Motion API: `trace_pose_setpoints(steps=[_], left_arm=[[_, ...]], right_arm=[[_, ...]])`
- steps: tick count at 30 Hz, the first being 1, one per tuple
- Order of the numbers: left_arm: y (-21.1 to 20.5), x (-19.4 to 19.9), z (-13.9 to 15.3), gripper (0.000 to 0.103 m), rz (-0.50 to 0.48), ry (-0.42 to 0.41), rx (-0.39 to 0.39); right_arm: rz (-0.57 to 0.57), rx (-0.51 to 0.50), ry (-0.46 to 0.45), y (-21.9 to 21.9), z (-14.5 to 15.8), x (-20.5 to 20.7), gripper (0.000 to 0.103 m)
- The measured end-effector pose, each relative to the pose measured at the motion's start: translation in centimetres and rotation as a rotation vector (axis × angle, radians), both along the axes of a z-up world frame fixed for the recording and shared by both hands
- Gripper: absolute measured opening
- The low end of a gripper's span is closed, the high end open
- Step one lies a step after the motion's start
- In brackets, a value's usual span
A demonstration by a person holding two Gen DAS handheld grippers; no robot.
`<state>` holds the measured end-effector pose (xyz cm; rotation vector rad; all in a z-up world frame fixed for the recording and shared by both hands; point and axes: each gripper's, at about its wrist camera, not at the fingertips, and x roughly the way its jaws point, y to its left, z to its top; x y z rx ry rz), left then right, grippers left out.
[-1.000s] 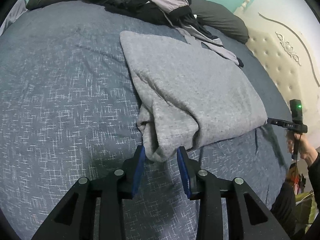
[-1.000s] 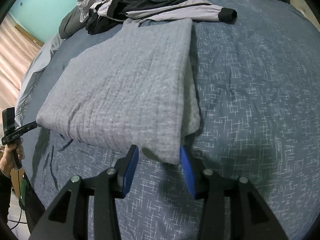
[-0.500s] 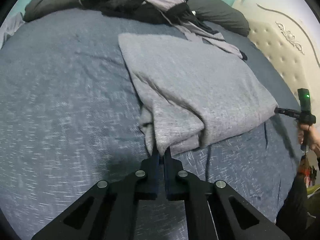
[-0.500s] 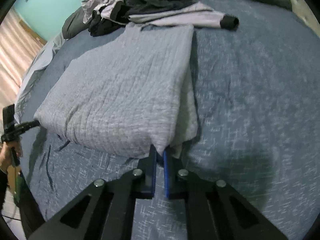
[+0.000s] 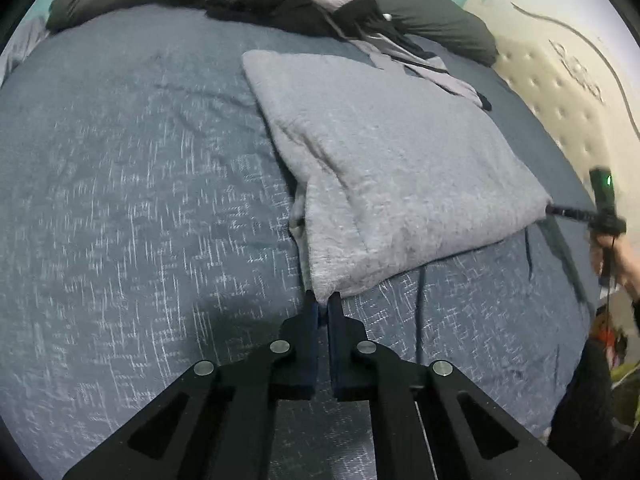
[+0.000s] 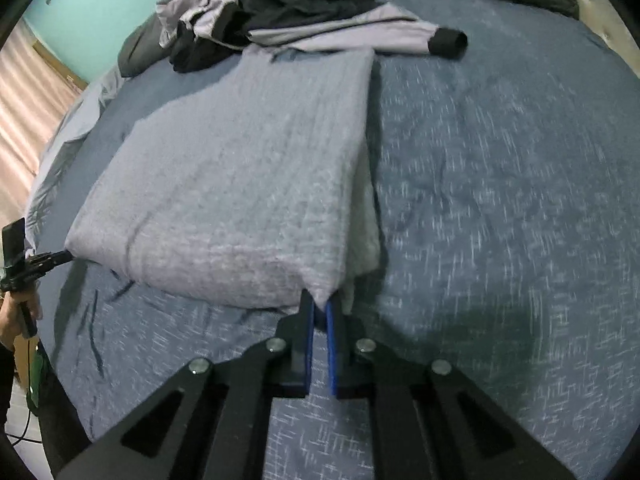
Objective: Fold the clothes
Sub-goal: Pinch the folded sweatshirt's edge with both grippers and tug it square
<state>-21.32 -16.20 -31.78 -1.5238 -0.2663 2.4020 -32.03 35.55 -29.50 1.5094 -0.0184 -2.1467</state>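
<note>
Both claws are clamped down on the near corners of the grey knit garment. The left gripper, bottom centre of its view, has its blue pads pressed together on the garment's lower left corner. Same story in the other view: the right gripper pinches the lower right corner, with a paler under-layer peeking out along the right edge. The jaws have only just finished closing, cloth between them in both cases.

The garment itself sits mid-frame on the blue bedspread, already folded into a fat rectangle, its far edge touching the heap of grey and black jackets at the top.

For the fold, my take: lift both corners together and level, keep the near edge taut between the two claws, and carry it toward the far edge so the layers don't slip apart. That loose under-layer looks likely to slide out if one side leads.

Hard to tell how many layers each pinch actually caught, since the pads cover the corner tips. Both views are motion-smeared. The other gripper in each view is just a small dark shape at the frame edge, with a hand partly cut off. The garment's far edge is partly under a jacket sleeve.
</note>
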Motion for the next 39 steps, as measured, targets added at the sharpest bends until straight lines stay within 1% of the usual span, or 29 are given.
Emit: trace_pose_setpoints(steps=[2, 4, 6, 9, 11, 12, 13, 15, 16, 18, 19, 21, 23, 25, 29, 32, 36, 38, 39], left_arm=[[-0.5, 0.2, 0.2, 0.006, 0.020, -0.003, 0.008], [-1.0, 0.2, 1.0, 0.006, 0.045, 0.013, 0.022], [-1.5, 0.2, 1.8, 0.008, 0.071, 0.030, 0.037], [-1.5, -0.6, 2.7, 0.019, 0.090, 0.062, 0.061], [-1.2, -1.5, 2.8, 0.037, 0.105, 0.067, 0.078], [-0.9, -1.9, 2.4, 0.039, 0.109, 0.060, 0.091], [-0.7, -2.3, 2.0, 0.039, 0.112, 0.052, 0.106], [-0.7, -2.8, 1.2, 0.038, 0.130, 0.038, 0.133], [-0.7, -3.0, 0.7, 0.038, 0.143, 0.029, 0.138], [-0.8, -3.0, -0.1, 0.021, 0.163, 0.018, 0.141], [-0.8, -2.9, -0.4, 0.008, 0.168, 0.018, 0.139], [-0.8, -2.7, -0.9, 0.005, 0.179, 0.017, 0.134], [-1.2, -2.2, -1.1, 0.004, 0.199, 0.029, 0.150], [-1.7, -1.9, -1.4, 0.004, 0.222, 0.033, 0.177], [-3.0, -1.3, -2.0, 0.004, 0.294, 0.028, 0.278], [-3.0, -1.1, -1.8, 0.004, 0.317, 0.035, 0.270], [-2.6, -1.0, 0.0, 0.006, 0.342, 0.080, 0.263], [-2.3, -1.7, 0.8, 0.007, 0.335, 0.097, 0.233], [-2.3, -2.3, 0.8, 0.007, 0.336, 0.091, 0.227]], right_arm=[[-0.017, -0.004, -0.024, 0.3, -0.5, -0.1, 0.008], [-0.036, -0.017, -0.040, 0.6, -0.6, -0.3, 0.010], [-0.049, -0.009, -0.035, 0.8, -0.3, -0.4, 0.013], [-0.080, 0.003, 0.001, 1.1, 0.9, -0.4, 0.014], [-0.121, -0.005, 0.036, 1.6, 1.9, -0.6, 0.014], [-0.147, -0.015, 0.055, 1.8, 2.4, -0.8, 0.014], [-0.153, -0.045, 0.064, 1.8, 2.7, -1.0, 0.014], [-0.162, -0.109, 0.080, 1.6, 3.3, -1.2, 0.014], [-0.147, -0.115, 0.081, 1.0, 3.4, -1.3, 0.014], [-0.111, -0.117, 0.083, -0.6, 3.3, -1.4, 0.014], [-0.087, -0.114, 0.077, -2.0, 2.7, -1.5, 0.014], [-0.053, -0.092, 0.064, -3.5, 1.7, -1.5, 0.014], [-0.039, -0.051, 0.043, -4.5, 0.4, -1.7, 0.014], [-0.063, -0.043, 0.014, -4.4, -1.0, -2.0, 0.014], [-0.124, -0.052, -0.021, -3.0, -2.6, -2.6, 0.008], [-0.138, -0.058, -0.034, -2.5, -2.7, -2.7, 0.007], [-0.134, -0.025, -0.015, -2.2, -1.7, -2.9, 0.007], [-0.143, -0.033, -0.006, -1.8, -1.4, -2.8, 0.007], [-0.147, -0.038, -0.007, -1.7, -1.4, -2.8, 0.007]])
